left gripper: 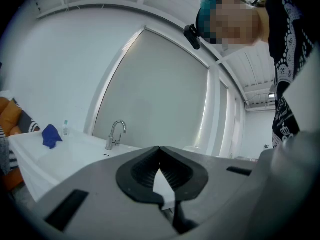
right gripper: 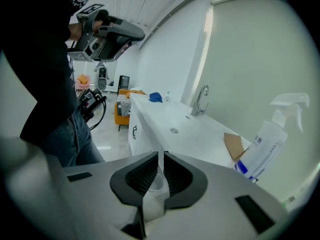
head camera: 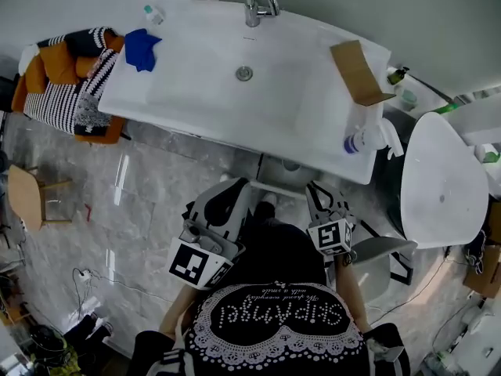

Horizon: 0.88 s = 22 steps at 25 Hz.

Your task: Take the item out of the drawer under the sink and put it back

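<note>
Black top with beaded lettering (head camera: 278, 319) fills the bottom of the head view. Just above it the left gripper (head camera: 233, 194) and right gripper (head camera: 315, 193) are held side by side before the torso, marker cubes towards the camera and tips towards the white sink (head camera: 196, 84). On the sink's rim lie a blue cloth (head camera: 142, 48) at upper left and a cardboard piece (head camera: 358, 72) at right. A spray bottle (head camera: 366, 139) stands at the right corner and the tap (head camera: 259, 2) at top centre. Only the right gripper view shows the cabinet front (right gripper: 145, 134) beneath the sink and its dark handle (right gripper: 134, 132) — from the head the sink's rim covers both. That view tilts down along the counter and also catches the left gripper at upper left, held in a hand (right gripper: 75, 30). The left gripper view runs nearly level across the sink to the tap, with the person's torso cut off at its right edge. Left jaws: together at the tips, nothing between. Right jaws: together but for a hairline slit, nothing clamped. In the head view both hands are mostly hidden under the gripper bodies. The item to be taken out shows in no view — its place cannot be told.
</note>
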Each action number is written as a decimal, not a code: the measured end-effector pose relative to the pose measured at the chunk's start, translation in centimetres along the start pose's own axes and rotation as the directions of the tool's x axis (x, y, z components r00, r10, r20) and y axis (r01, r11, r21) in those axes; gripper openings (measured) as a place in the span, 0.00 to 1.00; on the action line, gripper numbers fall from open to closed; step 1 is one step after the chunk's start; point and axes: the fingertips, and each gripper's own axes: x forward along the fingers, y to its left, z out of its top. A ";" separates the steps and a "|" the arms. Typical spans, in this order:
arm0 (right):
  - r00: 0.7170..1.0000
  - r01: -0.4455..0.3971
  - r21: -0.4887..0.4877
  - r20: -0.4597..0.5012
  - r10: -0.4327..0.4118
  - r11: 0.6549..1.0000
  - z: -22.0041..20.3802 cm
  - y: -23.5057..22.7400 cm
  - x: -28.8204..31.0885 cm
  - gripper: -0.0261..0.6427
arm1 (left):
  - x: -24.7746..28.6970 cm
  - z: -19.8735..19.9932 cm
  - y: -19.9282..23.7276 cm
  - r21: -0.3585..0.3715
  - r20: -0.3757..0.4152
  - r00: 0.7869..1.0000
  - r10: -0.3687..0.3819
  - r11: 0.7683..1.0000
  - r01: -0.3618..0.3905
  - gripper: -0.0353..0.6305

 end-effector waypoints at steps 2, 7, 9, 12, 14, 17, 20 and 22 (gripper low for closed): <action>1.000 -0.019 -0.017 -0.012 0.019 1.000 -0.4 0.4 0.8 0.08 | -0.2 -0.1 0.2 0.003 -0.011 1.000 0.009 1.000 -0.009 0.06; 0.998 -0.057 -0.041 -0.030 0.055 0.998 -1.1 1.3 2.5 0.13 | -0.4 -0.6 0.5 0.011 -0.040 0.999 0.020 1.000 -0.019 0.06; 0.997 -0.066 -0.058 -0.042 0.063 0.996 -1.6 1.6 3.2 0.13 | -0.5 -0.8 0.6 0.008 -0.047 0.999 0.026 1.000 -0.026 0.06; 0.995 -0.075 -0.104 -0.068 0.068 0.992 -2.5 1.8 4.3 0.13 | -0.4 -0.4 0.9 0.003 -0.014 0.999 0.041 0.999 -0.041 0.06; 0.994 -0.081 -0.154 -0.088 0.068 0.985 -3.2 2.0 5.0 0.13 | -0.4 -0.1 1.2 0.003 0.005 0.999 0.052 0.999 -0.052 0.06; 0.990 -0.102 -0.202 -0.119 0.079 0.974 -4.2 2.4 6.0 0.13 | -0.5 0.0 1.5 0.002 0.004 0.998 0.066 0.998 -0.066 0.06; 0.984 -0.127 -0.210 -0.147 0.097 0.969 -5.1 2.6 6.8 0.13 | -0.4 0.0 1.6 0.000 0.000 0.997 0.073 0.997 -0.073 0.06; 0.980 -0.139 -0.221 -0.172 0.102 0.965 -5.9 2.7 7.5 0.13 | -0.2 0.0 1.7 -0.003 0.000 0.997 0.077 0.997 -0.077 0.06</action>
